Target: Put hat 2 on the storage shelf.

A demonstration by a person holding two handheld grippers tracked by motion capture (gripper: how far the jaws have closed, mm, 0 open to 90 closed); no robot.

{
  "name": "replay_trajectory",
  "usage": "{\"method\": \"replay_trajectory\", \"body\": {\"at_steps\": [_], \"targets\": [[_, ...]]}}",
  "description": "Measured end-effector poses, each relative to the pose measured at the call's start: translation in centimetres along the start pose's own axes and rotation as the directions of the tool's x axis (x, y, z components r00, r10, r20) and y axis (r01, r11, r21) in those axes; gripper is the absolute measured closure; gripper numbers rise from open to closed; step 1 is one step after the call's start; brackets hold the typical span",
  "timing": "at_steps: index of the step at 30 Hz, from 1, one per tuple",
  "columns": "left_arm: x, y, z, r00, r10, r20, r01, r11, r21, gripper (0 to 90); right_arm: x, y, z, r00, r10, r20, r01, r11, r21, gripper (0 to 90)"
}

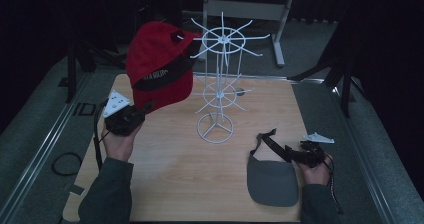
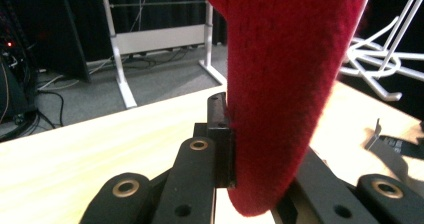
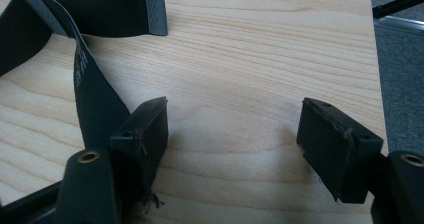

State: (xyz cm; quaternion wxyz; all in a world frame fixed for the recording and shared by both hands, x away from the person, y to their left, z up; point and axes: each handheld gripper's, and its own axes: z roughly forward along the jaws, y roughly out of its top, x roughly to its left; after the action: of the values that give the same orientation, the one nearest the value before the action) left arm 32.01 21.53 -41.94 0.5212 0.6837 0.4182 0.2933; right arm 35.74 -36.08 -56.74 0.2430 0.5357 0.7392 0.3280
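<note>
Where red cap (image 2: pixel 285 84) hides far jaw, left gripper (image 2: pixel 260 149) clamps it; right gripper (image 3: pixel 232 149) jaws apart.

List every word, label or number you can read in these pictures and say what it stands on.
Red cap: pale lettering on its black band, too blurred to read.
Black strap of the grey visor: small printed text, too blurred to read.
Table's left edge: large dark letters, partly hidden; not readable.

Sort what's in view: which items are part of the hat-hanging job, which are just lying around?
In play:
- red cap, clamped in the left gripper
- white wire rack
- grey visor with black strap, flat on the table
- right gripper, jaws open beside the strap

Lying about:
- black cable loop off the table's left edge
- white desk frame behind
</note>
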Motion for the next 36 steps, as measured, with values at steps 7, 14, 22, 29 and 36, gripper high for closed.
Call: {"method": "replay_trajectory", "body": {"at_steps": [7, 14, 22, 29, 36], "targets": [[-0.2, -1.3, 0.8, 0.9994, 0.029, -0.016, -0.029, 0.9979, 0.058, 85.5, 0.0, 0.0, 0.0, 1.0000, 0.001, 0.000, -0.001, 1.000, 0.001, 28.4], [-0.1, -1.7, 0.8, 0.9996, 0.030, 0.000, -0.030, 0.9973, 0.067, 82.8, 0.0, 0.0, 0.0, 1.0000, 0.000, 0.000, 0.000, 1.000, 0.001, 28.4], [-0.1, -1.5, 0.4, 0.9994, 0.034, 0.000, -0.034, 0.9972, 0.067, 74.3, 0.0, 0.0, 0.0, 1.0000, 0.001, 0.000, -0.001, 1.000, 0.000, 28.4], [0.1, -1.2, -0.5, 0.9996, 0.026, 0.014, -0.027, 0.9986, 0.045, 63.5, 0.0, 0.0, 0.0, 1.0000, 0.001, 0.000, -0.001, 1.000, 0.001, 28.4], [1.0, -0.3, -2.0, 0.9984, 0.006, 0.057, -0.008, 0.9994, 0.034, 55.4, 0.0, 0.0, 0.0, 1.0000, 0.001, 0.000, -0.001, 1.000, 0.000, 28.4]]}}
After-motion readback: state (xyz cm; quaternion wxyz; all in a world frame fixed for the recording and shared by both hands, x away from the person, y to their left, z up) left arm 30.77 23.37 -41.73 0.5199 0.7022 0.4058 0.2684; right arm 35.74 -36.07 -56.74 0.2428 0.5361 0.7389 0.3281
